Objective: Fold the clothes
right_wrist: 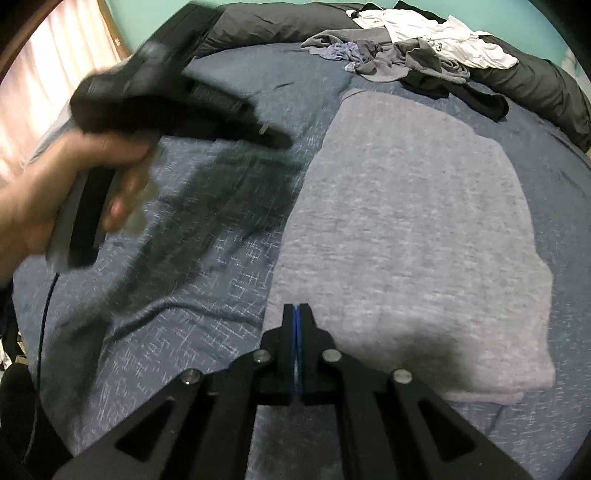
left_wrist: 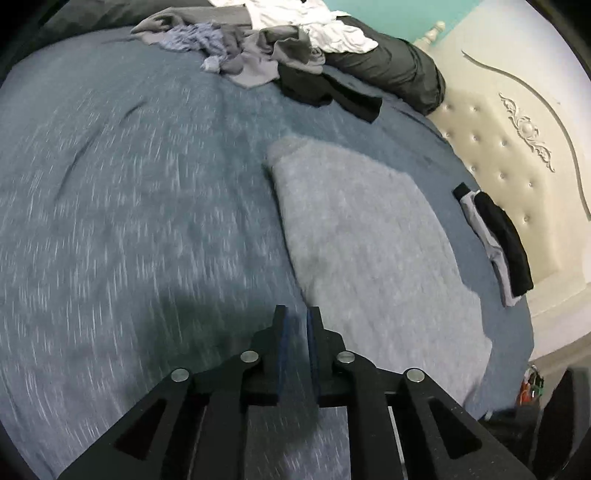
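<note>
Where the blue bed (left_wrist: 110, 184) lies bare, one folded grey garment (right_wrist: 413, 229) rests flat. Left gripper (left_wrist: 296, 314): slightly parted, empty, above the garment's near edge. Right gripper (right_wrist: 296, 308): pressed closed, holding nothing, over the garment's near edge. Unfolded clothes pile (left_wrist: 266, 48): far side. Folded black-and-grey item (left_wrist: 495, 240): near the headboard (left_wrist: 517, 129).

A home bedroom is shown. A bed (left_wrist: 110, 166) covered with a blue heathered blanket is seen ahead of the claws. Beyond them, at the far edge, a pile of unfolded clothes (left_wrist: 280, 48) is heaped against a dark bolster (left_wrist: 399, 66). To the right of the left claw, a cream tufted headboard (left_wrist: 517, 147) with carved scrollwork is seen, backed by a teal wall (left_wrist: 399, 14).
</note>
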`<move>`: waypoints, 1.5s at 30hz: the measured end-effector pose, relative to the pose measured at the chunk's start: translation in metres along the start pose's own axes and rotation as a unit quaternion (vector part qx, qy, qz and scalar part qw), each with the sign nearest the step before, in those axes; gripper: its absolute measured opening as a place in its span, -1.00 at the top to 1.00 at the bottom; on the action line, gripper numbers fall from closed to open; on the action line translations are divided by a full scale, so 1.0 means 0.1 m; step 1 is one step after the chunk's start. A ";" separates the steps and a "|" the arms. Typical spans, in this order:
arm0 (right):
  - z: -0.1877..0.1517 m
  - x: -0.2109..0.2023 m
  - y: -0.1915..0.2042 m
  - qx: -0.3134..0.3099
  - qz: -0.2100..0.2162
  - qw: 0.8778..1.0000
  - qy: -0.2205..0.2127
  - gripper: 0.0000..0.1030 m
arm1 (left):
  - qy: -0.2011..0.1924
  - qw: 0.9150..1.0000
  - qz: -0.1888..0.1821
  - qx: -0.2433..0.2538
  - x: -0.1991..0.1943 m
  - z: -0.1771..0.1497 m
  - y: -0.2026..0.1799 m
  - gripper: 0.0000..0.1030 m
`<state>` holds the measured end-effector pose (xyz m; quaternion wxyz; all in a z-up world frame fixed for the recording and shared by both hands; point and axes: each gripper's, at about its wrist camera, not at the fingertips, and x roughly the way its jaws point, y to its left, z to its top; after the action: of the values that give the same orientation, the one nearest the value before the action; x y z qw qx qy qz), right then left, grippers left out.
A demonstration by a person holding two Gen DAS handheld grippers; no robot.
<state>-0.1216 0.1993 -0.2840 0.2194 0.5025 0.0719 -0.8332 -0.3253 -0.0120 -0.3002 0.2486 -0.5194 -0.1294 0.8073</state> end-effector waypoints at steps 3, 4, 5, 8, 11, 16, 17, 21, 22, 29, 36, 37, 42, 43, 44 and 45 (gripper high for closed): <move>0.04 -0.16 -0.19 0.012 -0.009 1.000 -0.011 0.93 | 0.002 1.000 -0.011 -0.007 -0.08 -0.30 -0.10 0.68; 0.06 -0.21 -0.25 0.015 -0.015 1.000 -0.016 0.89 | 0.002 1.000 -0.014 -0.009 -0.07 -0.37 -0.15 0.54; 0.06 -0.26 -0.28 0.010 -0.032 0.999 -0.021 0.81 | 0.003 1.000 -0.014 -0.009 -0.04 -0.42 -0.20 0.39; 0.08 -0.31 -0.46 0.013 -0.058 0.998 -0.023 0.77 | 0.008 1.000 -0.014 0.002 0.06 -0.53 -0.40 0.33; 0.09 -0.29 -0.69 0.025 -0.070 0.997 -0.020 0.77 | 0.004 1.000 -0.012 0.008 0.11 -0.61 -0.60 0.32; -0.09 -0.16 -0.99 0.042 -0.071 0.997 0.003 0.70 | 0.011 1.000 0.015 0.021 0.17 -0.72 -0.75 0.21; -0.13 -0.16 -1.02 0.043 -0.067 0.997 0.006 0.68 | 0.013 1.000 0.018 0.022 0.18 -0.73 -0.76 0.21; -0.18 -0.28 -1.20 0.072 -0.046 0.996 -0.008 0.68 | 0.003 1.000 0.019 0.022 0.06 -0.74 -0.81 0.21; -0.18 -0.34 -1.26 0.079 -0.049 0.995 -0.019 0.68 | -0.002 1.000 0.018 0.024 0.01 -0.74 -0.83 0.21; -0.13 -0.29 -1.56 0.117 -0.045 0.992 -0.019 0.68 | 0.002 0.999 0.030 0.041 0.11 -0.80 -0.97 0.21; -0.43 -0.15 -1.77 0.157 -0.019 0.987 0.001 0.68 | 0.002 0.999 0.023 0.027 0.10 -0.82 -0.98 0.21; -0.44 -0.21 -1.82 0.168 -0.020 0.985 -0.009 0.68 | 0.002 1.000 0.020 0.020 0.08 -0.82 -0.96 0.20; -0.41 -0.46 -2.08 0.222 -0.008 0.974 -0.045 0.25 | 0.001 1.000 0.002 -0.014 -0.01 -0.81 -0.85 0.00; -0.39 -0.46 -2.13 0.235 0.000 0.971 -0.045 0.04 | 0.003 1.000 -0.002 -0.019 -0.01 -0.82 -0.84 -0.12; -0.38 -0.46 -2.17 0.247 0.010 0.968 -0.044 -0.24 | 0.007 1.000 -0.006 -0.025 0.00 -0.83 -0.81 -0.23; -0.37 -0.44 -2.19 0.256 0.025 0.965 -0.043 -0.25 | 0.012 0.999 -0.010 -0.029 0.02 -0.85 -0.79 -0.28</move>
<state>-0.1703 0.4204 -0.2853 0.1074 0.5075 -0.1659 -0.8387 -0.2281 0.0512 -0.3012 0.2424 -0.5349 -0.1551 0.7944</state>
